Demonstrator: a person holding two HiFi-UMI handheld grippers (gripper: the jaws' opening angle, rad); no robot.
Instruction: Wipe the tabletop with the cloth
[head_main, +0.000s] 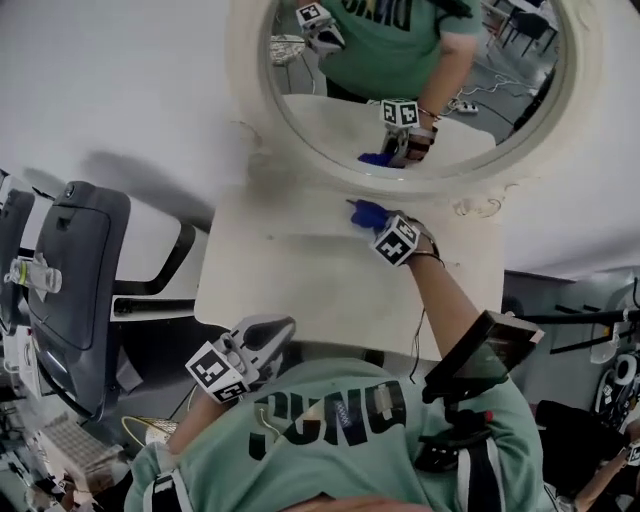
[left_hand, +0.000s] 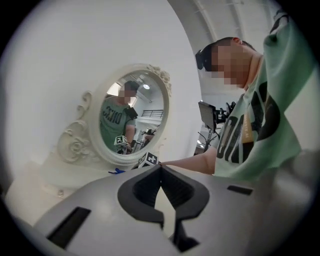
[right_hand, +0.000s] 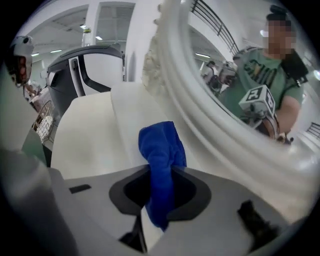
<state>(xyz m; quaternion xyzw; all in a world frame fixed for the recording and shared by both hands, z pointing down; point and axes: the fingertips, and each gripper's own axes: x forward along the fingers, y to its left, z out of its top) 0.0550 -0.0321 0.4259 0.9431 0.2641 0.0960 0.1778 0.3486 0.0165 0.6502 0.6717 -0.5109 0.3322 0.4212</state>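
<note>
A blue cloth (right_hand: 161, 160) is pinched in my right gripper (right_hand: 159, 176), which is shut on it. In the head view that gripper (head_main: 378, 224) presses the cloth (head_main: 367, 213) onto the cream tabletop (head_main: 300, 280) close to the base of the round mirror (head_main: 420, 90). My left gripper (head_main: 262, 340) hangs off the table's near edge by the person's green shirt; in its own view the jaws (left_hand: 161, 172) meet at the tips with nothing between them.
The ornate white mirror frame (right_hand: 210, 115) rises right behind the cloth. A grey chair (head_main: 75, 290) stands left of the table, with clutter on the floor (head_main: 60, 440) beyond it. A black camera rig (head_main: 470, 390) sits on the person's chest.
</note>
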